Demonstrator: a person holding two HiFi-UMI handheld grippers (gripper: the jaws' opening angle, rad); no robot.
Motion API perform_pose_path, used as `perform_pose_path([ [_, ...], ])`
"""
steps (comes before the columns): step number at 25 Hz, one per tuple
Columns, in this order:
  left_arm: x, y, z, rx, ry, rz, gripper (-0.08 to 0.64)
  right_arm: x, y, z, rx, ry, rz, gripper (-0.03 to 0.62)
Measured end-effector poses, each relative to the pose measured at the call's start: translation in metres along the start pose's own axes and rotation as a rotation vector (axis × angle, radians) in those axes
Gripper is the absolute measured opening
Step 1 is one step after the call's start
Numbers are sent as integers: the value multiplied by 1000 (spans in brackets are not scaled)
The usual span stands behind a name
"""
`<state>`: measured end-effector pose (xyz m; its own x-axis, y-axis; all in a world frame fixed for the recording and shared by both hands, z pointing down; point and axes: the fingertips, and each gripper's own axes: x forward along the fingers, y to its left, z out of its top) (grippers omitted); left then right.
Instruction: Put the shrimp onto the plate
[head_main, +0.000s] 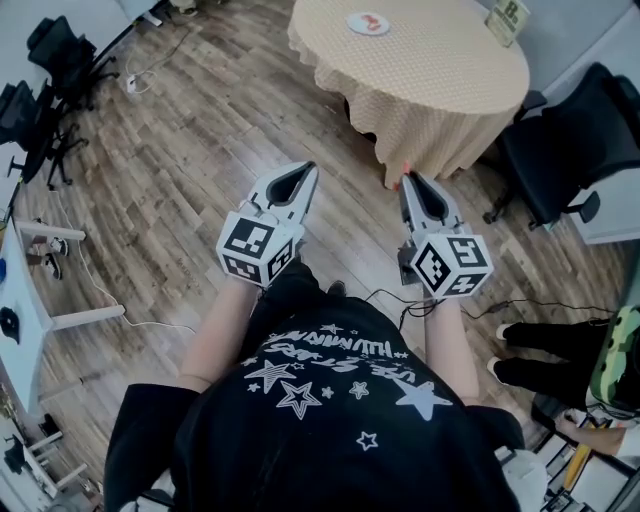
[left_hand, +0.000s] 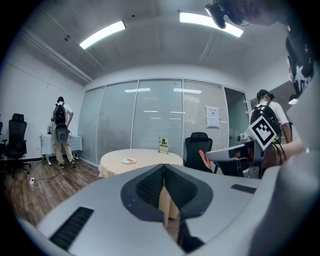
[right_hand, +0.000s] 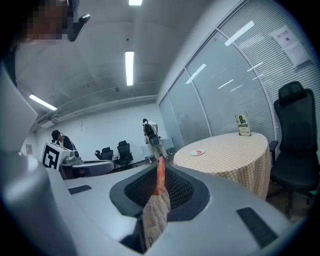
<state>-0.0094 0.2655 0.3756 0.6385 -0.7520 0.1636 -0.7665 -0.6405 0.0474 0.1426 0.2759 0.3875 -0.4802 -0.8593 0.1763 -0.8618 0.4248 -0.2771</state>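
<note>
wood floor (head_main: 200, 130) filled the head view, with the round cloth-covered table (head_main: 440, 90) and its plate (head_main: 353, 20) well ahead of the left tongs (head_main: 304, 170) and right tongs (head_main: 408, 180). the left gripper view showed the left tongs pressed together on nothing. the right gripper view showed the right tongs clamped on the pink shrimp (right_hand: 160, 175), which stuck up past them, well apart from the plate.

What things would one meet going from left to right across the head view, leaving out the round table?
Black swivel office chair → left hand-held gripper, grey plastic, shut and empty → right hand-held gripper, shut on the orange shrimp → black padded office chair.
</note>
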Motion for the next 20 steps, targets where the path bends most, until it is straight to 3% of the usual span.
perform_pose_path([
  [11, 5, 32, -4, -14, 4, 10, 9, 31, 9, 0, 12, 11, 7, 61],
  [20, 34, 88, 10, -23, -22, 14, 9, 89, 3, 19, 2, 6, -2, 61],
])
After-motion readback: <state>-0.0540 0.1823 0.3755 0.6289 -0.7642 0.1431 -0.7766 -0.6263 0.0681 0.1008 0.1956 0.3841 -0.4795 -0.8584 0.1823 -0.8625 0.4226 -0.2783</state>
